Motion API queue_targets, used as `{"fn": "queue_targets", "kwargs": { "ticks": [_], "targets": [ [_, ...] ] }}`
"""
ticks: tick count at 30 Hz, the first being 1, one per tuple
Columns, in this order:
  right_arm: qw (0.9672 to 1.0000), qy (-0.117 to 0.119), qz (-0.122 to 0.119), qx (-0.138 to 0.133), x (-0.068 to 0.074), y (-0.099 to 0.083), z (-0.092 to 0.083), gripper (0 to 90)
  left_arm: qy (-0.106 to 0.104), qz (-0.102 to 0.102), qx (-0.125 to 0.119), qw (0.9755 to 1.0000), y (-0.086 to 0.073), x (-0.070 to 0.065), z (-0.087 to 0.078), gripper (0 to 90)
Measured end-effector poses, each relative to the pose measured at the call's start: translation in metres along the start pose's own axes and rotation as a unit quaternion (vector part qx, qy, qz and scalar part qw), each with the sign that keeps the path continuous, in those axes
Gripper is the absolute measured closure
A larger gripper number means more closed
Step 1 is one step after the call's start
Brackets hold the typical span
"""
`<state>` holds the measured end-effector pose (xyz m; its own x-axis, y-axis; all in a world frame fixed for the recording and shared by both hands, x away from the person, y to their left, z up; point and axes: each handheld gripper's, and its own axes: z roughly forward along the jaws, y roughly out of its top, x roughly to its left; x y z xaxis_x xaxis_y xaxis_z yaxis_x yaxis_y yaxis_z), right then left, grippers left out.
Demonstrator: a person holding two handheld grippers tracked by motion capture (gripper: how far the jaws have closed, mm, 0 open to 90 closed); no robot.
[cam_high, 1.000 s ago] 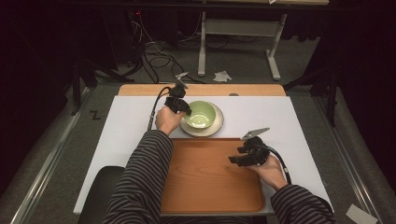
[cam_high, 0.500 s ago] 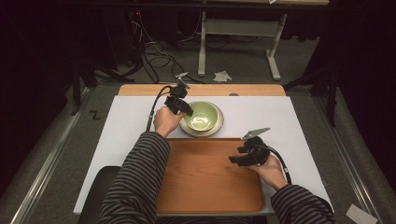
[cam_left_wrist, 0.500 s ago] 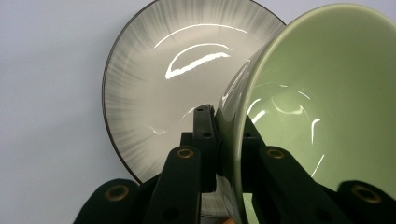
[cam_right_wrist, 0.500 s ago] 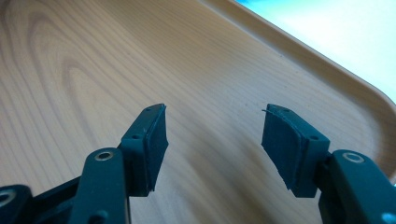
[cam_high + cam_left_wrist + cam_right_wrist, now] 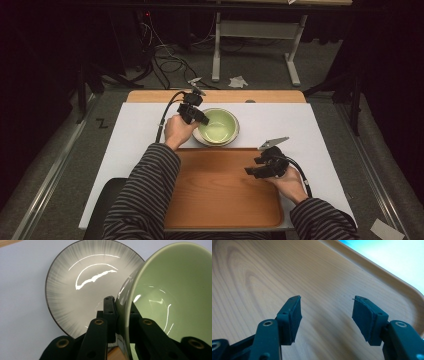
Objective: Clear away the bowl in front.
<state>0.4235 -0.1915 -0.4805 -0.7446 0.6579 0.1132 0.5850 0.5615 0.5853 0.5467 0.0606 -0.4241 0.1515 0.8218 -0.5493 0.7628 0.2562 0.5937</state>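
A pale green bowl [image 5: 218, 125] hangs just above a grey streaked plate [image 5: 202, 140] at the table's middle back. My left gripper [image 5: 198, 118] is shut on the bowl's left rim. In the left gripper view the rim of the green bowl [image 5: 172, 297] is pinched between the two black jaws, tilted, with the grey plate [image 5: 82, 290] lying below and behind it. My right gripper [image 5: 250, 171] hovers open over the right part of the wooden tray [image 5: 210, 200]. Between its spread pads [image 5: 295, 315] there is just bare tray wood [image 5: 262, 272].
White paper [image 5: 320, 125] covers the tabletop under the tray and plate. A wooden table edge [image 5: 225, 96] runs along the back. Beyond it stand cables, a white frame's legs [image 5: 255, 50] and crumpled paper [image 5: 237, 81] on the grey floor.
My left gripper has lifted the green bowl off the plate and carried it slightly right and up. The right gripper has stayed where it was over the tray.
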Motion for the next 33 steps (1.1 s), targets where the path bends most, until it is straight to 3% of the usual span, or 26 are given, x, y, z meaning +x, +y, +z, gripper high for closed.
{"fn": "queue_targets", "kwargs": {
  "ticks": [10, 22, 30, 33],
  "targets": [
    [1.0, 0.001, 0.001, 0.004, 0.001, 0.0, 0.0, 41.6, -0.023, -0.001, 0.002, 0.9997, -0.004, -0.006, -0.015, 83.7],
    [1.0, 0.001, -0.005, 0.007, -0.001, -0.001, 0.001, 41.6, -0.034, 0.005, 0.004, 0.9994, -0.01, -0.007, -0.029, 83.7],
    [1.0, 0.003, 0.004, 0.007, 0.002, 0.0, 0.0, 41.6, -0.048, 0.003, 0.005, 0.9988, -0.015, -0.009, -0.04, 83.6],
    [1.0, 0.002, -0.004, 0.007, -0.001, -0.001, 0.001, 41.6, -0.054, 0.007, 0.006, 0.9985, -0.017, -0.011, -0.045, 83.6]
  ]
}}
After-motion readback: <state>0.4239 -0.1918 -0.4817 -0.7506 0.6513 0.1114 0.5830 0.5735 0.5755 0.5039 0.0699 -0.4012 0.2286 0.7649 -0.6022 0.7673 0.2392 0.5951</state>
